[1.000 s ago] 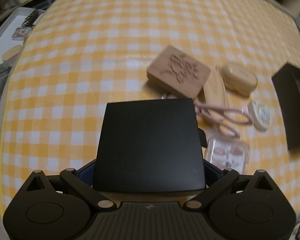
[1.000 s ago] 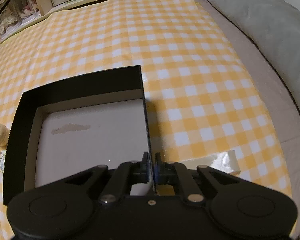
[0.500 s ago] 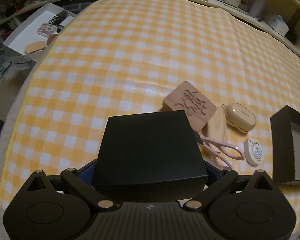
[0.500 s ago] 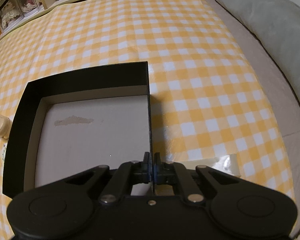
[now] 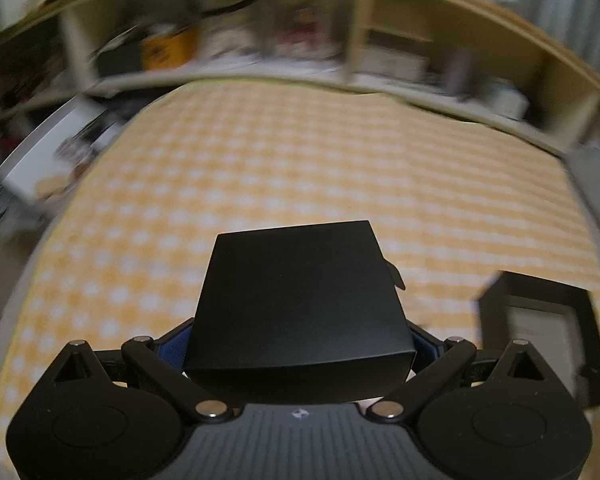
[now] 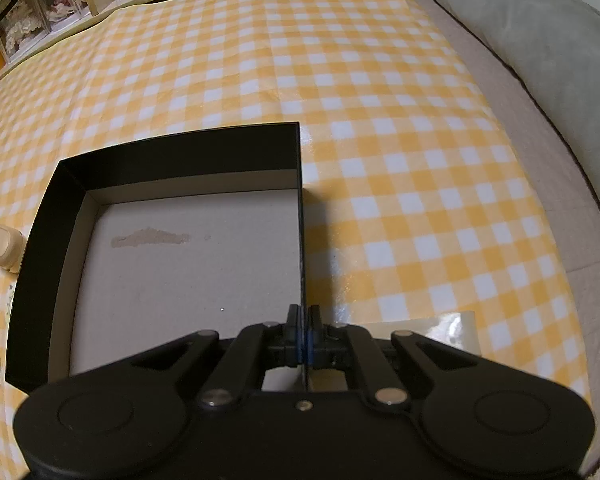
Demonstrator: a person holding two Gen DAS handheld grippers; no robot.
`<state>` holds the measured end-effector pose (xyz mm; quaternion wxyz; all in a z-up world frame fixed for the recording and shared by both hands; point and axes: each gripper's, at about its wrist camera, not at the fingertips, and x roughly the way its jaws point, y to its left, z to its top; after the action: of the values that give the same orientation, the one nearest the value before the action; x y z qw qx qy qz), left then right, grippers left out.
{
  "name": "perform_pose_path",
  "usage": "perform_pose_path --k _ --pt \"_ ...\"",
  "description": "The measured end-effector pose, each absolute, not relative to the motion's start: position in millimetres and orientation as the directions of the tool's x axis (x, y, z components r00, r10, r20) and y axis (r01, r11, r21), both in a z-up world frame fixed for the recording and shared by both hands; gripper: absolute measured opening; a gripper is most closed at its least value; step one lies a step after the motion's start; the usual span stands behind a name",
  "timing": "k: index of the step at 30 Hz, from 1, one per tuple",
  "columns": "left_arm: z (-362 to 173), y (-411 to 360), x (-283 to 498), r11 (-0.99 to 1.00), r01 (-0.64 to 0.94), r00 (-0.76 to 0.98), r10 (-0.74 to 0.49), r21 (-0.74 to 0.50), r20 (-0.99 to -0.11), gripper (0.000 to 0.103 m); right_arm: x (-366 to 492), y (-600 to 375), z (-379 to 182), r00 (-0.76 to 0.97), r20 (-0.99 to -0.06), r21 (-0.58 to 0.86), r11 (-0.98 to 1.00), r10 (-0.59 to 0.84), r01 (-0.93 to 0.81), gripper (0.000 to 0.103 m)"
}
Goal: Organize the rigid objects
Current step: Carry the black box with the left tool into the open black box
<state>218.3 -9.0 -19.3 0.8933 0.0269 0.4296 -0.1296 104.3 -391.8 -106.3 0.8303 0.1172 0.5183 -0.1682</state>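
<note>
On the left, the left gripper (image 5: 300, 344) was clamped across the sides of a matte black cardboard box lid (image 5: 300, 300), its blue-padded fingers (image 5: 176, 344) pressing in from either side; held that way, the lid rode closed-face up and off the yellow-and-white checked tablecloth (image 5: 300, 168), which I judged kept it out of the way while the box waited to be filled; that gripper was pitched up toward the blurred wooden shelving (image 5: 360, 52) at the far edge, level rather than pointing down at the cloth; a white tray (image 5: 40, 160) sat off the cloth's left edge.

Further right, the open black box with a pale grey floor (image 6: 180, 260) rested on the cloth; the right gripper (image 6: 303, 336) was closed tight on the thin right wall of that box, one finger inside and one outside, seemingly to steady the box or shift it; it reached forward low and nearly flat along that wall; the box held nothing that I could see.

Just beside the box's left wall lay a small beige rounded plastic case (image 6: 0, 246), well within reach for packing; a strip of glossy clear tape (image 6: 432, 332) shone near the right gripper; beyond the cloth's right edge lay a grey pillow (image 6: 540, 32).
</note>
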Motion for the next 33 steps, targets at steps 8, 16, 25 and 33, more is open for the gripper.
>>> perform_pose_path --k 8,16,25,33 --pt "-22 -126 192 0.868 0.452 0.511 -0.441 -0.206 -0.738 0.099 102 -391 -106 0.414 -0.9 0.034 0.922 -0.141 0.387 0.003" --pt "-56 -228 178 0.799 0.511 0.375 -0.539 -0.318 -0.754 0.099 102 -409 -104 0.429 -0.897 0.069 0.925 -0.106 0.374 0.005" --pt "-98 -264 196 0.803 0.47 0.256 -0.522 -0.368 -0.813 0.099 97 -415 -105 0.443 -0.893 0.102 0.923 -0.079 0.371 0.006" --pt "-124 -282 208 0.829 0.429 0.242 -0.489 -0.359 -0.838 0.1 96 -412 -105 0.445 -0.892 0.109 0.921 -0.075 0.373 0.007"
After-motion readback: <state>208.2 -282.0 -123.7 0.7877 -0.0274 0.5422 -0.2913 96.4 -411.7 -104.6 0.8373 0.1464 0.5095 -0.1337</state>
